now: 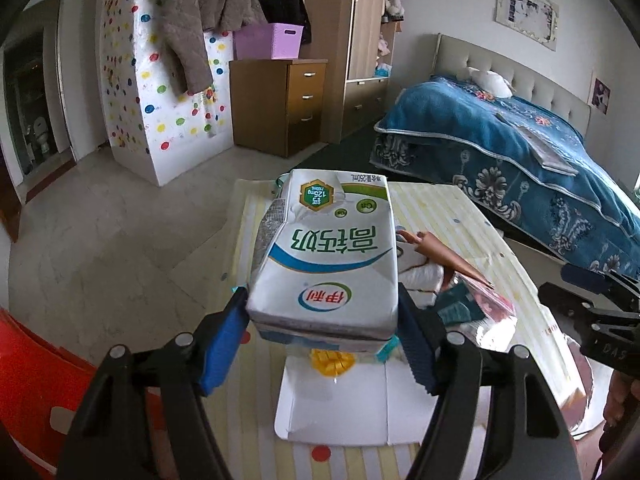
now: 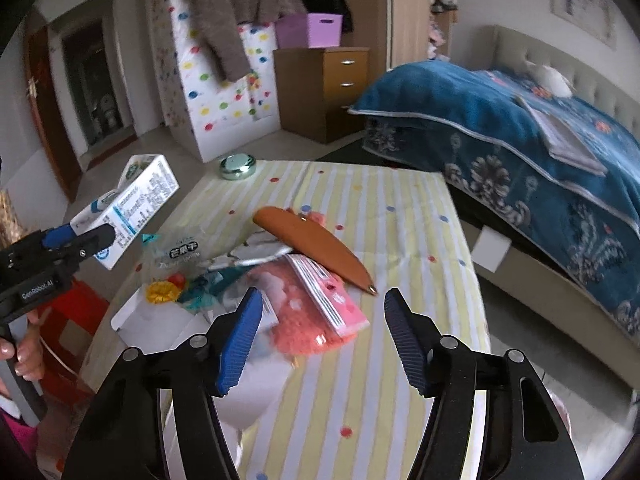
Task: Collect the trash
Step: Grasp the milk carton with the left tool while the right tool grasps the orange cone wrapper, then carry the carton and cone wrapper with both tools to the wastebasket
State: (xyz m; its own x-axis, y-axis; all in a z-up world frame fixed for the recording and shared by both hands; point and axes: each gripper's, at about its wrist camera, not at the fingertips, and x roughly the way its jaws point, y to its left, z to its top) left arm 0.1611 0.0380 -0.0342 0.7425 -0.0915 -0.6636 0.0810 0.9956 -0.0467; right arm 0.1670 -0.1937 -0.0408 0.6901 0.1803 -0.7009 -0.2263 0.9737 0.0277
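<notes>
- The left gripper is clamped on a milk carton — both blue pads press its near end, one on each side.
- The carton is clear of the table, up in the air over its left edge. Its long axis runs away from the gripper, far end tipped upward, and the printing reads upside down in the left wrist view.
- From the right wrist view the same carton sticks out up and to the right from the left gripper, with a hand on the handle below.
- The right gripper hangs over the near middle of the table with its jaws spread and nothing pinched between them; a pink packet lies on the cloth below the gap.
- A brown pen-shaped thing lies on a slant, blunt end far-left, metal tip near-right, just beyond the pink packet.
- Left of that — a clear snack bag, a crumpled silvery wrapper and a flat white box near the left edge.
- A small round green tin sits at the far-left corner of the table.
- A bed with a blue cover stands to the right of the table.
</notes>
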